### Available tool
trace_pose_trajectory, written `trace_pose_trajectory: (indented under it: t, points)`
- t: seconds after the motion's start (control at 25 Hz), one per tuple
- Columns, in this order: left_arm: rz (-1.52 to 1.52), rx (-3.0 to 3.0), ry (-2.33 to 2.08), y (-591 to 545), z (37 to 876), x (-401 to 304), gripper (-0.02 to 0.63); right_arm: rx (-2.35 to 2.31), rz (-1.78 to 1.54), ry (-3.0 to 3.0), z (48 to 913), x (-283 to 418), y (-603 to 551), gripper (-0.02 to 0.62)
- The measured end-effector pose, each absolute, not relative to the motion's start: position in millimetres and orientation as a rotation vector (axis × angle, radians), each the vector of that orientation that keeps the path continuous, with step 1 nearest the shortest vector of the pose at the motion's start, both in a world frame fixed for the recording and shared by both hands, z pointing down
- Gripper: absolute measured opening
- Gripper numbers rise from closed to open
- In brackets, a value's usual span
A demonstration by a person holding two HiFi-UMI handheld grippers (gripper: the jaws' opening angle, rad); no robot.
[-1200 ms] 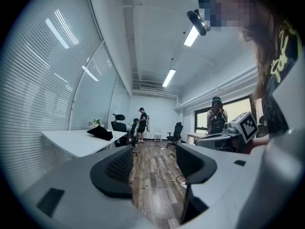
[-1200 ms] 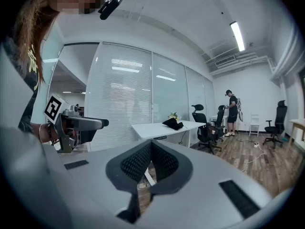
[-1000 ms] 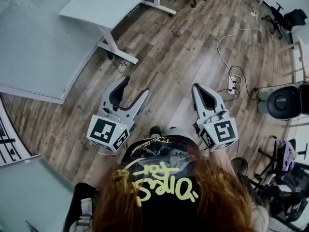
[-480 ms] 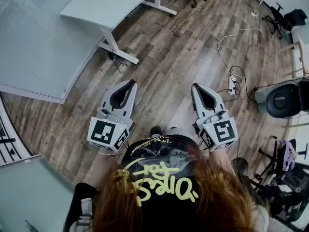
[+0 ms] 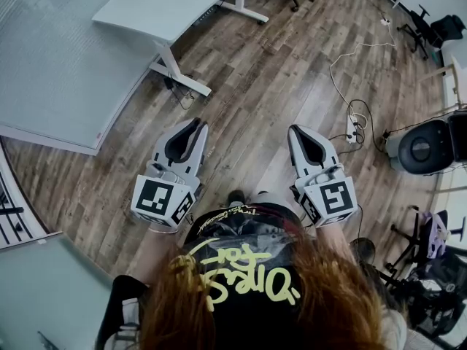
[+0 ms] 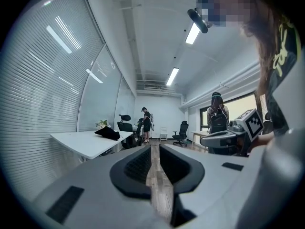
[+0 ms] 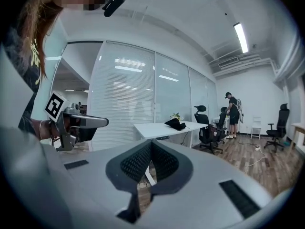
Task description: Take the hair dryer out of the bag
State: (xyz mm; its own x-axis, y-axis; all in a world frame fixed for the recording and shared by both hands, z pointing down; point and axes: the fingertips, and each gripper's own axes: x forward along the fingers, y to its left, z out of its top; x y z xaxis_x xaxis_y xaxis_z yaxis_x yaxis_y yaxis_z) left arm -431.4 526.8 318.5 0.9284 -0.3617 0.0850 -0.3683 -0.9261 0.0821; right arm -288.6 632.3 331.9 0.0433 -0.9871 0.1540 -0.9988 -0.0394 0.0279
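head view: looking steeply down past the wearer's hair and printed black top onto a wooden floor (image 5: 270, 71). at upper left stands a white counter (image 5: 157, 9). left of centre, the left hand-held gripper (image 5: 194, 125) points up the frame, held level over the floor. right of centre, the right hand-held gripper (image 5: 298, 131) points the same way, well apart from the left one. further right, a power strip (image 5: 355, 128) lies on the floor among loose cables.

left gripper view: the jaws stand a thin slit apart with floor showing through. they are released, with nothing between them. they have just been closing from wide and then eased open a little. a black bag (image 6: 108, 133) lies on the counter at middle left, far from both grippers. a person (image 6: 146, 124) stands at the far end of the room.

right gripper view: the pads meet at their tips, clenched on nothing. the black bag (image 7: 175, 123) sits on the counter near the middle. the hair dryer cannot be made out in any view.
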Motion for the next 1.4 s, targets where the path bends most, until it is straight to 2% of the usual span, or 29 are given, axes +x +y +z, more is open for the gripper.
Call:
trace_pose_trajectory:
  t: [0.08,0.28,0.36,0.48,0.56,0.64,0.8,1.4]
  points:
    - [0.114,2.987,-0.564,528.3,319.5,-431.0,0.066,2.168,0.125,-2.092,331.0,-289.0,633.2,0.002]
    - [0.131,2.967,-0.568,527.0,320.6,-433.3,0.176,2.187,0.144,-2.099,329.1,-290.0,633.1,0.019]
    - [0.135,2.958,-0.576,524.6,320.3,-433.6,0.222,2.208,0.159,-2.096,327.7,-287.4,633.2,0.080]
    - [0.155,2.950,-0.575,522.5,322.1,-433.6,0.280,2.233,0.134,-2.084,321.7,-285.7,637.6,0.101]
    - [0.166,2.944,-0.570,521.7,324.3,-433.3,0.303,2.260,0.120,-2.069,319.0,-284.4,642.0,0.149]
    - [0.173,2.935,-0.567,520.9,326.5,-431.5,0.315,2.303,0.108,-2.053,316.8,-280.2,645.6,0.228]
    - [0.180,2.931,-0.569,521.8,327.9,-424.6,0.356,2.354,0.072,-2.025,312.8,-270.9,652.0,0.292]
    - [0.188,2.911,-0.600,495.7,341.5,-409.0,0.367,2.334,0.152,-2.081,329.8,-252.5,619.3,0.299]
